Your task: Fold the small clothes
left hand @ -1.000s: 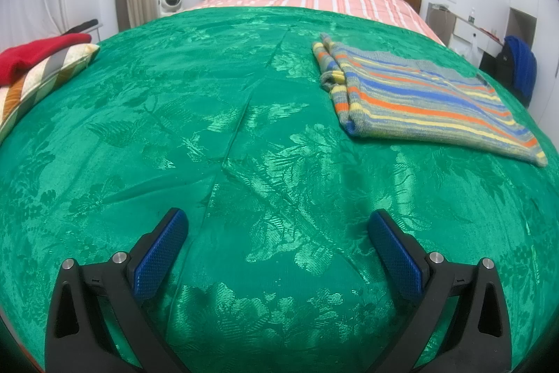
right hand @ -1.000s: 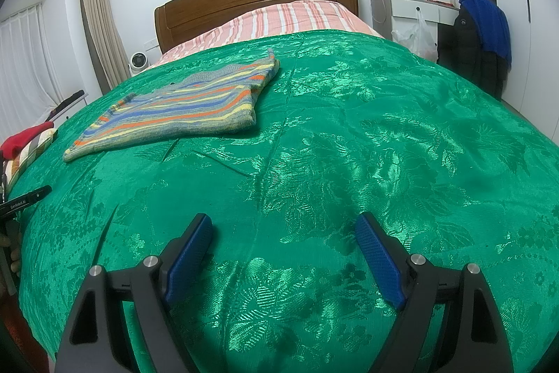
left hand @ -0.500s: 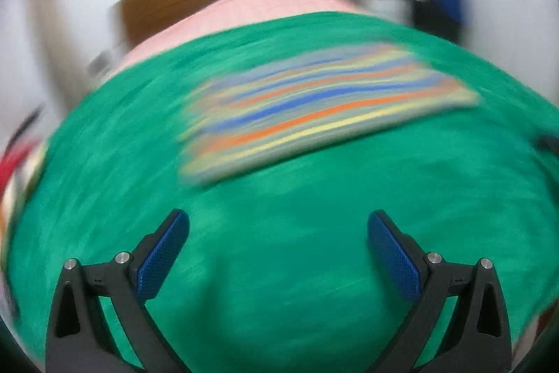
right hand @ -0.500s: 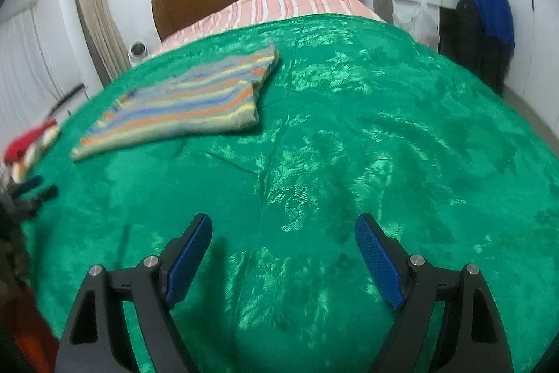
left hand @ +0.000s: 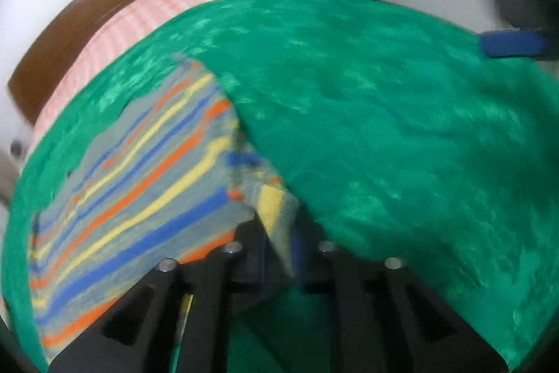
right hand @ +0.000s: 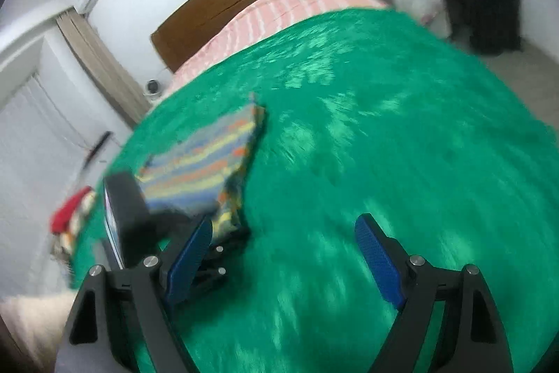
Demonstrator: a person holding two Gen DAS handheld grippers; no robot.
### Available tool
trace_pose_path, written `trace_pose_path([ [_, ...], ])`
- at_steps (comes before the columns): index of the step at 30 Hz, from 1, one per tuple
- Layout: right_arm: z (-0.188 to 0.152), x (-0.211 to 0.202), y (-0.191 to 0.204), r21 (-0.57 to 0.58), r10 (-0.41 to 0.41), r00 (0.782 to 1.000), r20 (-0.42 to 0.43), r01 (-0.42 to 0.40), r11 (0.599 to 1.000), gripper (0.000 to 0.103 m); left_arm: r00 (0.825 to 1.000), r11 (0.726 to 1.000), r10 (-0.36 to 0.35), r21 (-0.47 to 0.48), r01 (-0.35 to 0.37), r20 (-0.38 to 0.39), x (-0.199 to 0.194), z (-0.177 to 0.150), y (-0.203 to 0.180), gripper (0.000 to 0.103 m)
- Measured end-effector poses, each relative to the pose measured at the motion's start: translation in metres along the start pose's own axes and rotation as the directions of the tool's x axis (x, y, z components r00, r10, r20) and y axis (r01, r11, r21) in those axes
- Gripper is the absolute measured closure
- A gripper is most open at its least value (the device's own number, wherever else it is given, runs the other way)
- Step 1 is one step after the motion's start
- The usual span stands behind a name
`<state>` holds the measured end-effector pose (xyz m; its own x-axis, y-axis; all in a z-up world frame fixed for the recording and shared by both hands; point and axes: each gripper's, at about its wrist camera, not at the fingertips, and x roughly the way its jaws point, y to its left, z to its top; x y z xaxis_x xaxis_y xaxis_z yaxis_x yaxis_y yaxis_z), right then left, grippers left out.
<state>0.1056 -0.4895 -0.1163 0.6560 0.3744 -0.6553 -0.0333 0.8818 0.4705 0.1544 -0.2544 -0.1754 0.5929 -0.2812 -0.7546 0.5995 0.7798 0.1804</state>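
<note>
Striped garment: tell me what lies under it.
The striped garment lies on the green bedspread. The left gripper is closing on its near corner. Whatever lies directly beneath the garment is covered.

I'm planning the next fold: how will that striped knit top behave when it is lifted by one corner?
Probably floppy: the striped knit top already bunches where the left gripper is closing on its corner. Likely light, since it lies thin and flat on the green bedspread. It may drag rather than slide; the knit looks soft, though the frames are blurred.

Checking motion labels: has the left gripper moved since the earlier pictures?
Yes. The left gripper has travelled across the green bedspread up to the striped garment's corner, its jaws closing on it.
</note>
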Motion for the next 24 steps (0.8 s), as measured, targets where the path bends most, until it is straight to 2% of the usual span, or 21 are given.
trace_pose_path([
  [3,0.043,0.059,-0.006,0.049,0.11,0.99,-0.092,-0.106,0.993,0.021,0.994,0.988,-0.098,-0.114,0.102,0.04,-0.015,-0.011,0.024,0.095],
  [5,0.065,0.11,-0.004,0.094,0.195,0.968,-0.159,-0.181,0.979,0.025,0.989,0.977,-0.136,-0.157,0.143,0.054,-0.023,-0.015,0.032,0.095],
  [6,0.074,0.142,-0.004,0.146,0.245,0.95,-0.193,-0.219,0.965,0.028,0.987,0.971,-0.152,-0.177,0.16,0.061,-0.025,-0.018,0.036,0.095],
  [8,0.082,0.183,-0.002,0.218,0.281,0.936,-0.213,-0.234,0.947,0.031,0.981,0.955,-0.179,-0.226,0.192,0.074,-0.031,-0.024,0.048,0.095],
  [9,0.086,0.202,0.0,0.248,0.282,0.936,-0.211,-0.228,0.942,0.033,0.979,0.948,-0.188,-0.248,0.201,0.077,-0.033,-0.026,0.054,0.096],
  [11,0.093,0.232,0.008,0.31,0.328,0.924,-0.197,-0.259,0.915,0.047,0.976,0.932,-0.2,-0.291,0.218,0.089,-0.04,-0.031,0.07,0.096],
  [12,0.097,0.241,0.015,0.311,0.334,0.919,-0.209,-0.262,0.914,0.071,0.974,0.922,-0.206,-0.313,0.226,0.098,-0.043,-0.032,0.076,0.096],
  [13,0.1,0.244,0.024,0.287,0.311,0.925,-0.217,-0.244,0.926,0.092,0.972,0.911,-0.207,-0.339,0.233,0.112,-0.051,-0.037,0.088,0.096],
  [14,0.106,0.243,0.04,0.231,0.261,0.941,-0.215,-0.211,0.95,0.092,0.971,0.9,-0.203,-0.365,0.237,0.13,-0.061,-0.043,0.099,0.096],
  [15,0.11,0.24,0.058,0.171,0.237,0.946,-0.219,-0.202,0.964,0.092,0.969,0.888,-0.199,-0.391,0.241,0.147,-0.07,-0.05,0.111,0.096],
  [17,0.114,0.232,0.105,0.05,0.229,0.946,-0.229,-0.223,0.974,0.092,0.965,0.853,-0.185,-0.458,0.251,0.184,-0.091,-0.068,0.145,0.096],
  [20,0.11,0.234,0.175,-0.062,0.235,0.937,-0.26,-0.259,0.964,0.092,0.965,0.788,-0.155,-0.563,0.251,0.214,-0.113,-0.102,0.192,0.096],
  [24,0.086,0.277,0.254,-0.133,0.227,0.918,-0.325,-0.283,0.95,0.092,0.977,0.713,-0.095,-0.673,0.2,0.189,-0.124,-0.148,0.245,0.096],
])
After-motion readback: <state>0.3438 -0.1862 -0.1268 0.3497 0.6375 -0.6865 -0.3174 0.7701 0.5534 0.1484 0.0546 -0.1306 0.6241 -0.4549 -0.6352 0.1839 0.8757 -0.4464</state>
